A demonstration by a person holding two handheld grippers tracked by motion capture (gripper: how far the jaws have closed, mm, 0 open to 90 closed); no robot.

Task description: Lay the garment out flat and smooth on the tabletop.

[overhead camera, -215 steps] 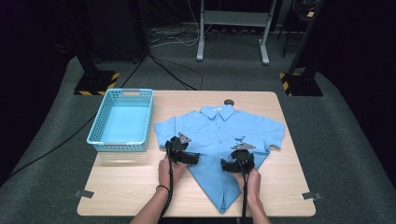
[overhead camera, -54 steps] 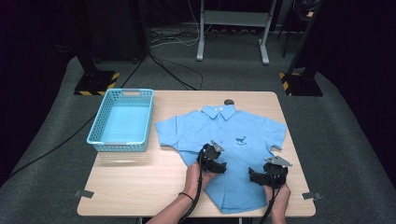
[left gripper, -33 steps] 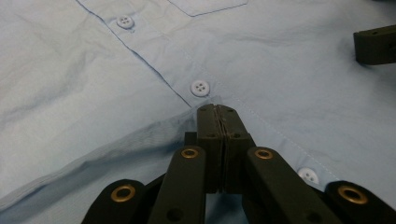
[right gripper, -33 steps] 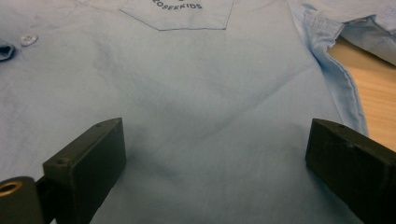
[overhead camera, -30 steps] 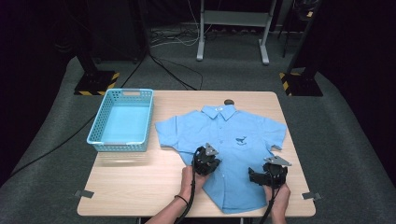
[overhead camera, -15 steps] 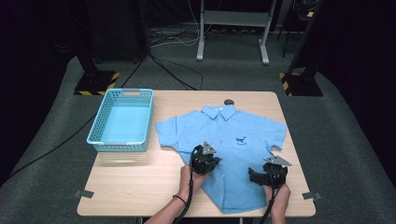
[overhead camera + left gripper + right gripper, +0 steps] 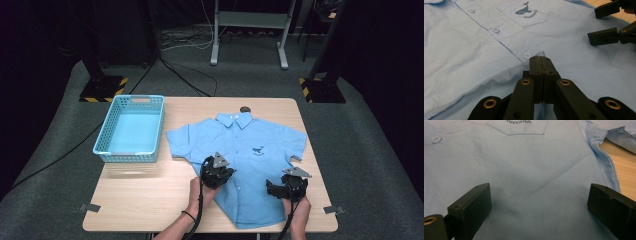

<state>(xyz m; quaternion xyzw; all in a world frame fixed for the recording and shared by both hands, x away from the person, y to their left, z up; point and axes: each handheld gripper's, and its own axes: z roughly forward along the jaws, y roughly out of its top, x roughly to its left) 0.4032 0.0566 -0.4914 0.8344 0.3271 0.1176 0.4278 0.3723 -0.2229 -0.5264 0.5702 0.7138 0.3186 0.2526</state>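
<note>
1. The left gripper (image 7: 541,65) has its jaws pressed together on a folded edge of the shirt (image 7: 474,50), just below a button (image 7: 526,55) on the placket.
2. The right gripper (image 7: 539,207) has its jaws spread wide over the shirt's lower right front, below the pocket (image 7: 517,126).
3. In the high view, the left gripper (image 7: 216,172) sits at the shirt's left edge and the right gripper (image 7: 290,186) near its right edge.
4. The shirt (image 7: 250,150) lies flat, front up, on the table (image 7: 145,200).
5. A basket (image 7: 131,155) stands left of the shirt, apart from it.
</note>
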